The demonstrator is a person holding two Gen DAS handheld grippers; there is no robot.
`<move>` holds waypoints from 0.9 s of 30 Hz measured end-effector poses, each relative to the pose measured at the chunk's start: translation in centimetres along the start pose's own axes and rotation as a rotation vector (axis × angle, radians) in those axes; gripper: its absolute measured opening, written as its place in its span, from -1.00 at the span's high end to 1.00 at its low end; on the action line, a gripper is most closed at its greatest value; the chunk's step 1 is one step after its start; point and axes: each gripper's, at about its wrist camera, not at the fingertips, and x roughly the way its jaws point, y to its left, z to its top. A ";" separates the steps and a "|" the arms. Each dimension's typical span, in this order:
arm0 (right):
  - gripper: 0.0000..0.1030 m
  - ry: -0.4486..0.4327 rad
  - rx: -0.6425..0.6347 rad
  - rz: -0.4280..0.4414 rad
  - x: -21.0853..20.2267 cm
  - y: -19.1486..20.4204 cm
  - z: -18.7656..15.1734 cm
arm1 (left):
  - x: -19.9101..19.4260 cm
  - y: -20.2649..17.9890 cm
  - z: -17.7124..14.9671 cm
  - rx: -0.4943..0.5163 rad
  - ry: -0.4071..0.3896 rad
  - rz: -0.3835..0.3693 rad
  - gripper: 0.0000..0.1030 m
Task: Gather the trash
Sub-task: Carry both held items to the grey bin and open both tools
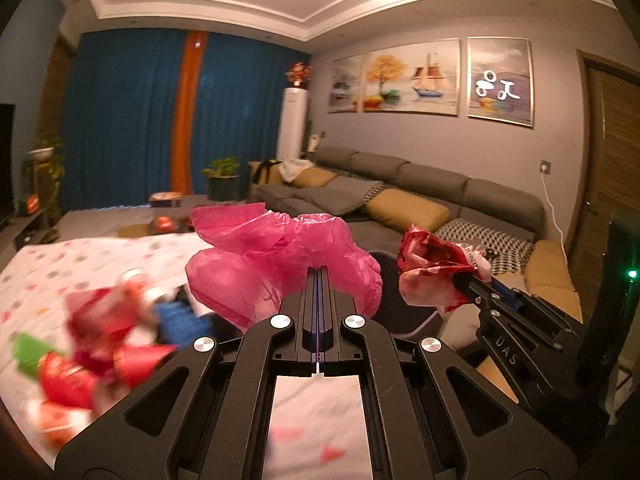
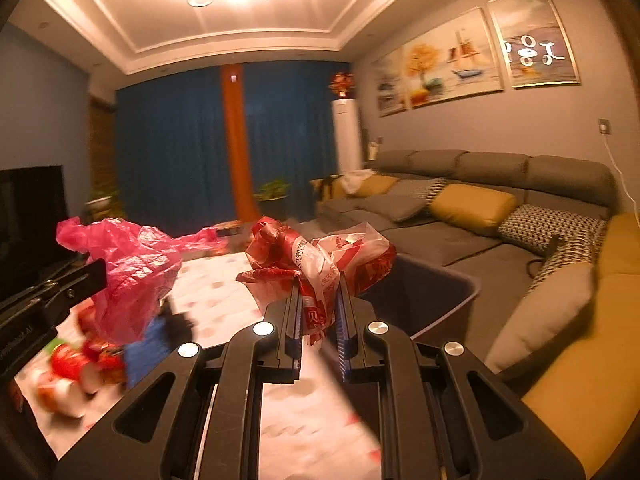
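My left gripper (image 1: 319, 270) is shut on a crumpled pink plastic bag (image 1: 280, 256) and holds it above the table; the bag also shows in the right wrist view (image 2: 132, 268). My right gripper (image 2: 319, 280) is shut on a crumpled red-and-white plastic bag (image 2: 320, 256), held in the air near the rim of a dark grey bin (image 2: 432, 300). That bag and the right gripper (image 1: 460, 280) show at the right of the left wrist view, over the bin (image 1: 396, 304). More red, white, blue and green wrappers (image 1: 100, 340) lie blurred on the table at the left.
The table (image 1: 80, 256) has a white cloth with coloured spots. A grey sofa (image 2: 480, 208) with yellow and patterned cushions runs along the right wall. A TV (image 2: 32, 208), plants and blue curtains stand at the back.
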 end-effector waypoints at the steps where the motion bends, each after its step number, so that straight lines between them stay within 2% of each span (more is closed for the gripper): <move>1: 0.70 -0.002 0.007 -0.019 0.8 -0.9 0.2 | 1.2 -0.6 0.0 0.003 0.004 -0.010 1.00; 8: 0.70 0.001 0.032 -0.085 4.4 -4.4 0.6 | 9.3 -2.6 -0.1 -0.017 0.076 -0.067 1.00; 12: 0.70 0.003 0.042 -0.107 6.4 -5.5 0.9 | 12.4 -2.9 -0.4 -0.037 0.109 -0.092 1.00; 18: 0.70 0.015 0.048 -0.115 8.6 -6.1 0.6 | 15.7 -3.1 -0.8 -0.062 0.152 -0.117 1.00; 27: 0.68 0.042 0.056 -0.128 10.8 -6.4 0.2 | 18.2 -3.2 -1.4 -0.068 0.190 -0.146 1.00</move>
